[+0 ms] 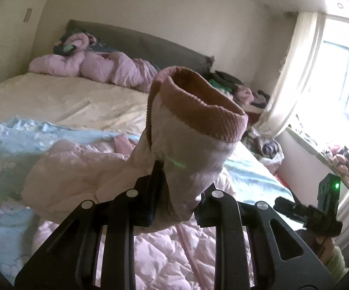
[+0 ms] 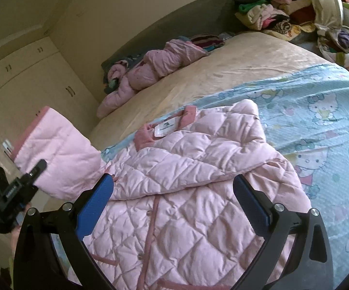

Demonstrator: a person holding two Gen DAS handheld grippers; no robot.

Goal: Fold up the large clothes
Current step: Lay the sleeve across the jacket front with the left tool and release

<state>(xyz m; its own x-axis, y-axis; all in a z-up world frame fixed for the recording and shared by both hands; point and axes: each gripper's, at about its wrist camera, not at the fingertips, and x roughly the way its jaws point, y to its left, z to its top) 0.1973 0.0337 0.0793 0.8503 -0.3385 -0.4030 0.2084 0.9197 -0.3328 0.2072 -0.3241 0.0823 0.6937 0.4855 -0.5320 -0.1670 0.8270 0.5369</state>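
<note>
My left gripper (image 1: 174, 193) pinched the pink quilted jacket's (image 2: 186, 181) sleeve cuff (image 1: 198, 111), lifted off the bed (image 2: 222, 67); right gripper (image 2: 174, 205) was spread, empty. Puffy, light, floppy stuff, so cuffs and hems probably grip best.

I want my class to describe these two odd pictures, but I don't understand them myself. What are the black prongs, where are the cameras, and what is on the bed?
A person holds hand tongs, one per hand, each with a camera looking along its fingers. The left tongs are shut on the sleeve of a pink quilted jacket. The right tongs stand open above the jacket's body. The jacket lies on a blue cartoon-print blanket on the bed. A pink bundle lies by the headboard.
</note>
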